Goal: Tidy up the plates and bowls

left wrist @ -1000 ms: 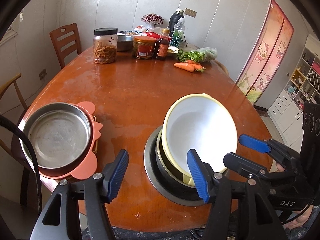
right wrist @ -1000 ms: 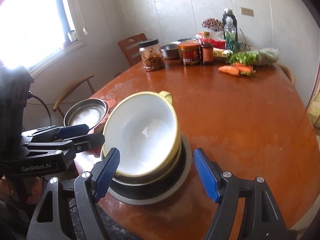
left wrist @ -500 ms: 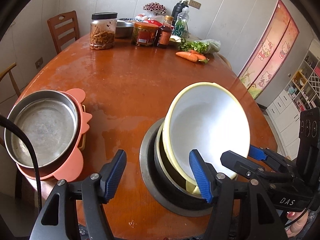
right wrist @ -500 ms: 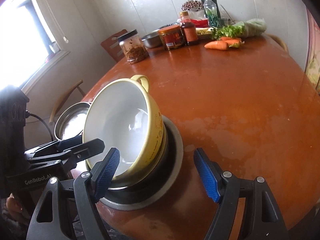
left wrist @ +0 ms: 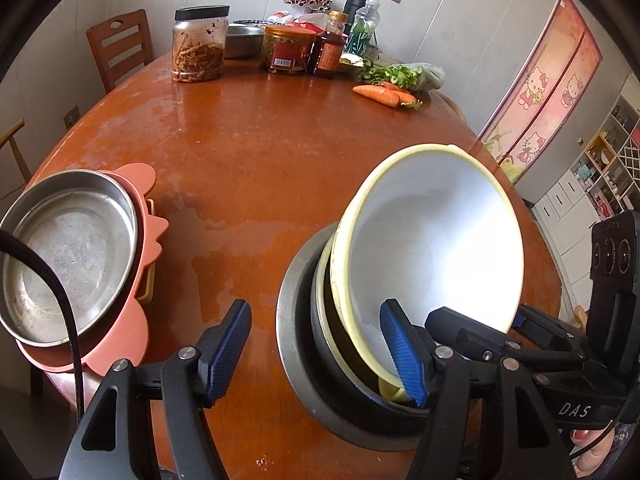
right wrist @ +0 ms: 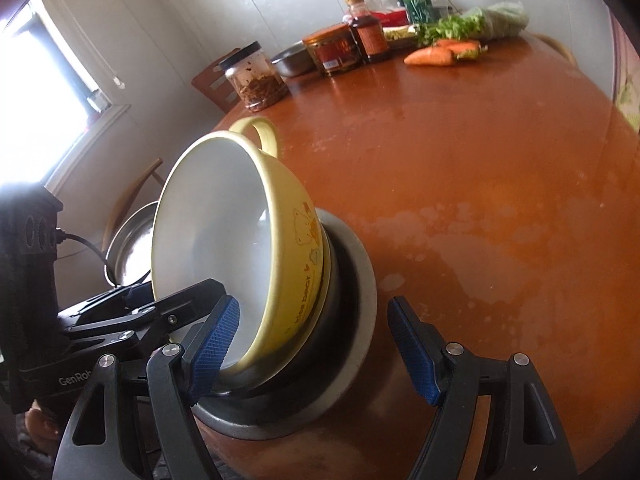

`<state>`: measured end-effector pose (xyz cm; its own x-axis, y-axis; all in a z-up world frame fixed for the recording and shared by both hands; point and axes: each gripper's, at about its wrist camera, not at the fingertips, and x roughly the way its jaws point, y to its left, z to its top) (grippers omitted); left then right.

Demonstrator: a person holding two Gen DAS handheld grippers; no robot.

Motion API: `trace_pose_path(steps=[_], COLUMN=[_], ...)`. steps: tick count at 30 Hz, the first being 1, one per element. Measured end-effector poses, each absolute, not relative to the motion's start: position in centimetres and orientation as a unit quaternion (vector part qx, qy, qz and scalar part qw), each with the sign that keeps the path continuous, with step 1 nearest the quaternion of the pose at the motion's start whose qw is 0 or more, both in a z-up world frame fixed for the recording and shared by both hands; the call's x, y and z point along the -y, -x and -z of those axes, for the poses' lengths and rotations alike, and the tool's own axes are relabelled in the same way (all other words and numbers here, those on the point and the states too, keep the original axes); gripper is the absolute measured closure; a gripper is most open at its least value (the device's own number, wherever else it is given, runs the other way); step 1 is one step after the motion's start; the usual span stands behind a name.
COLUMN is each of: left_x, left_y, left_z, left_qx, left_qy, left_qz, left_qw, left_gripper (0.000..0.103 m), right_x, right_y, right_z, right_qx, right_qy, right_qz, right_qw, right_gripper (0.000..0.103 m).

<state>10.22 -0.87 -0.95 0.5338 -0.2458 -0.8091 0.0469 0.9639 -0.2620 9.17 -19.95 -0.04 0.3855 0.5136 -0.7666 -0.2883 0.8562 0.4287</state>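
At the left edge of the table [left wrist: 256, 168] sits a metal pan [left wrist: 64, 256] on a pink mat [left wrist: 136, 344]. A black cable [left wrist: 60, 304] crosses over the pan.

The left claw [left wrist: 316, 354] is just right of the mat, low over the table. It is loose and holds nothing. Its left finger is over bare table. Its right finger is at the low rim of the yellow bowl [left wrist: 432, 248].

The bowl is white inside and has a handle [right wrist: 260, 132]. It leans steeply toward the cameras, in a dark bowl [left wrist: 344, 372] that sits on a gray plate [left wrist: 292, 344]. This stack is at the near edge of the table.

The right claw [right wrist: 314, 350] reaches at the same stack from the right. It is spread wide and grips nothing. Its left finger is in the mouth of the yellow bowl and its right finger is out past the plate.

At the far end of the table stand a jar [left wrist: 198, 48], a red jar [left wrist: 286, 50], a sauce bottle [left wrist: 329, 54], greens [left wrist: 400, 74] and carrots [left wrist: 382, 94].
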Motion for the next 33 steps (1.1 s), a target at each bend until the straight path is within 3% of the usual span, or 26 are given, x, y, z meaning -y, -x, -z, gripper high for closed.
trace_pose_path(steps=[11,19,33], left_x=[1.5,2.4,2.4], left_y=[-10.5,-10.5,-10.9], left_z=[1.5,1.5,1.4], left_qx=[-0.48,-0.478,-0.481], left_qy=[0.101,0.094,0.095], left_qz=[0.087,0.098,0.095], left_qw=[0.867,0.868,0.866], left_gripper=[0.038,0.043,0.045], right_x=[20.0,20.5,20.4], right_y=[-9.2,-8.8,-9.4], right_z=[0.4,0.2,0.0], right_qx=[-0.496,-0.482,-0.478], right_qy=[-0.124,-0.135,-0.128], right_qz=[-0.262,-0.273,-0.272], right_qw=[0.819,0.821,0.825], right_gripper=[0.026,0.04,0.04])
